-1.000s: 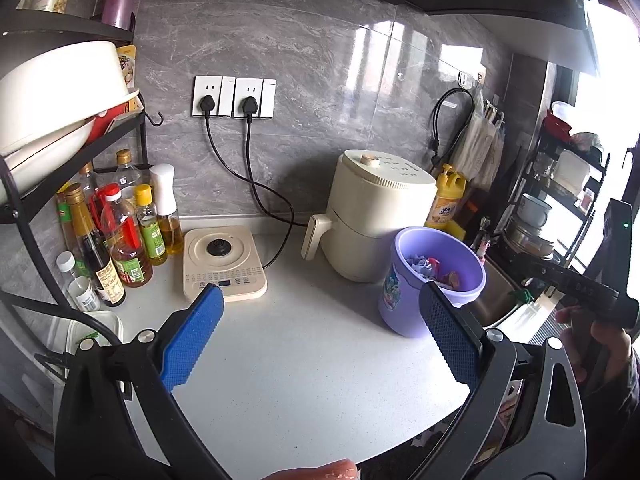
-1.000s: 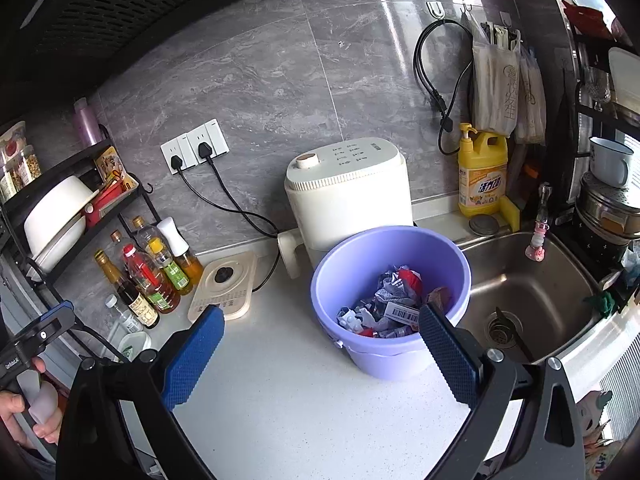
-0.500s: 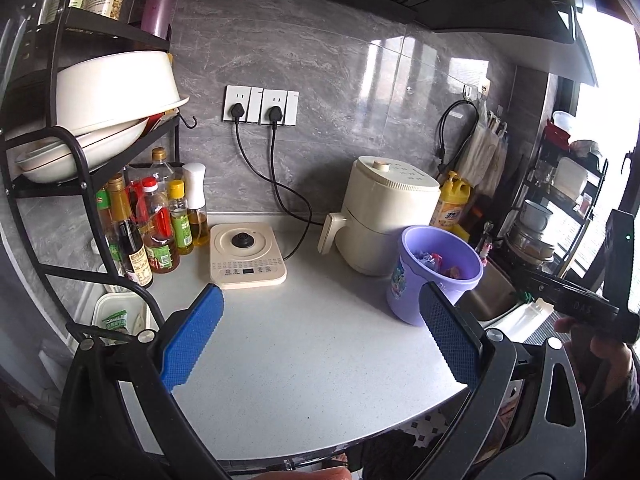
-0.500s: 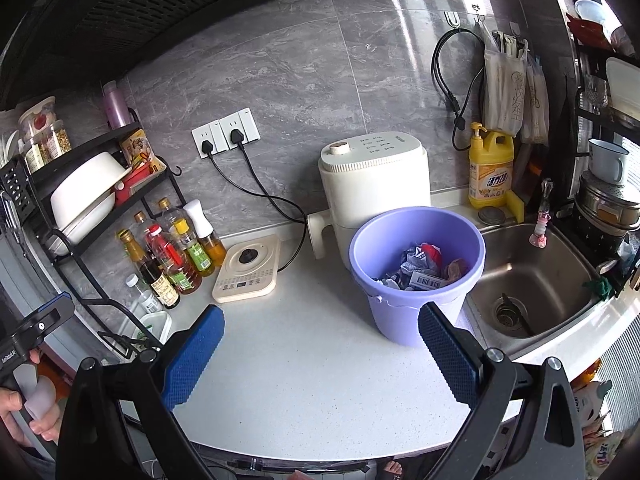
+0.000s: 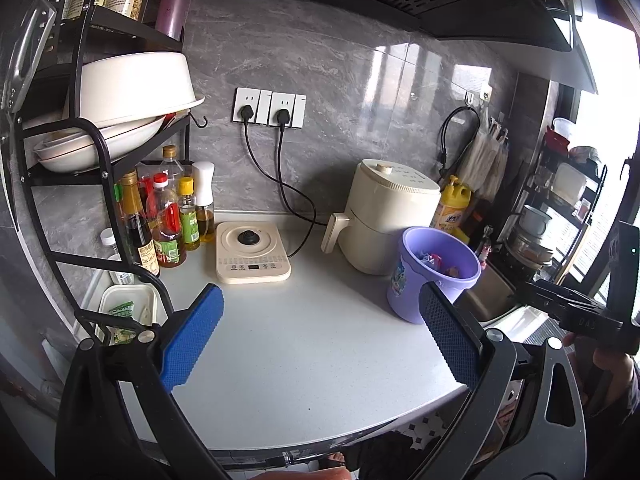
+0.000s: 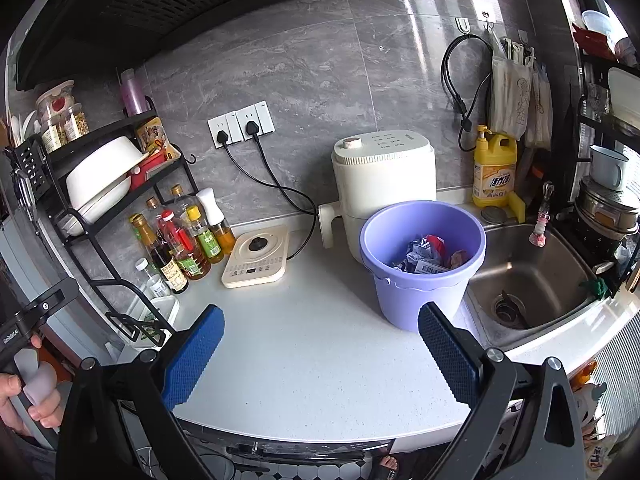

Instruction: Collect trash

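Near the right end of the bench (image 6: pixel 320 360), just beside the sink (image 6: pixel 532 280), stands the purple bucket (image 6: pixel 420 280) with crumpled wrappers and paper trash (image 6: pixel 430 256) lying in its bottom; the same bucket (image 5: pixel 432 276) shows in the left wrist view, close to the bench's right edge; behind it, touching or nearly so, sits a cream air fryer (image 6: pixel 380 184) against the back wall; a flat cream induction plate (image 6: pixel 258 258) lies further left along the back, its cable running up to the wall sockets (image 6: pixel 240 124); at the bench's left end a black rack (image 6: pixel 100 208) carries white bowls, with oil and sauce bottles (image 6: pixel 180 240) crowded beneath it; a yellow detergent bottle (image 6: pixel 494 172) stands at the back corner of the sink.

Both tongs hang above the bench's front edge, well apart from the bucket; the left gripper (image 5: pixel 320 336) has its blue pads spread wide with nothing between them; the right gripper (image 6: pixel 320 348) is likewise spread wide and holds nothing; a hand (image 6: pixel 24 396) grips the left tool's handle at the left edge of the right wrist view.
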The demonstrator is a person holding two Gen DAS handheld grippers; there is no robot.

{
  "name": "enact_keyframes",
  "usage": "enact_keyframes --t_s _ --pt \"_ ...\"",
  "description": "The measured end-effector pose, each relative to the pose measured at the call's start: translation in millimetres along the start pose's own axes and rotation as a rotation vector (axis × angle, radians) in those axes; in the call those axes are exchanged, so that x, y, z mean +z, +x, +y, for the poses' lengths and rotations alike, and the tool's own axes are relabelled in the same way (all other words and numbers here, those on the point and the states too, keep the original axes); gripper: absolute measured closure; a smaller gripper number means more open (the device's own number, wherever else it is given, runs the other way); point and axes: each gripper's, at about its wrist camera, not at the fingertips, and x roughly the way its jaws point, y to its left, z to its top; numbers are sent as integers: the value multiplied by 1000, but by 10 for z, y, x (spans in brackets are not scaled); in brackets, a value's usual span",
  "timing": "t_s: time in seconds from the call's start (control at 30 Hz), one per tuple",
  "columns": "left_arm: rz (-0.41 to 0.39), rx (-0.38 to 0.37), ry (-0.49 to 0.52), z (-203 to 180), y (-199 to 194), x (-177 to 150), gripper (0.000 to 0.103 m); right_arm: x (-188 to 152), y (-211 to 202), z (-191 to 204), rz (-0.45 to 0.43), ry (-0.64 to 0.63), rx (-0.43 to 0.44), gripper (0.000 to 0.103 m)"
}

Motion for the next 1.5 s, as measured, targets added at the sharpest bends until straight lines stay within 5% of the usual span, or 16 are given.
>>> enact_keyframes --t_s 1.5 --pt "5 -17 -19 -117 -15 -63 6 -95 -157 -102 -27 -8 -31 8"
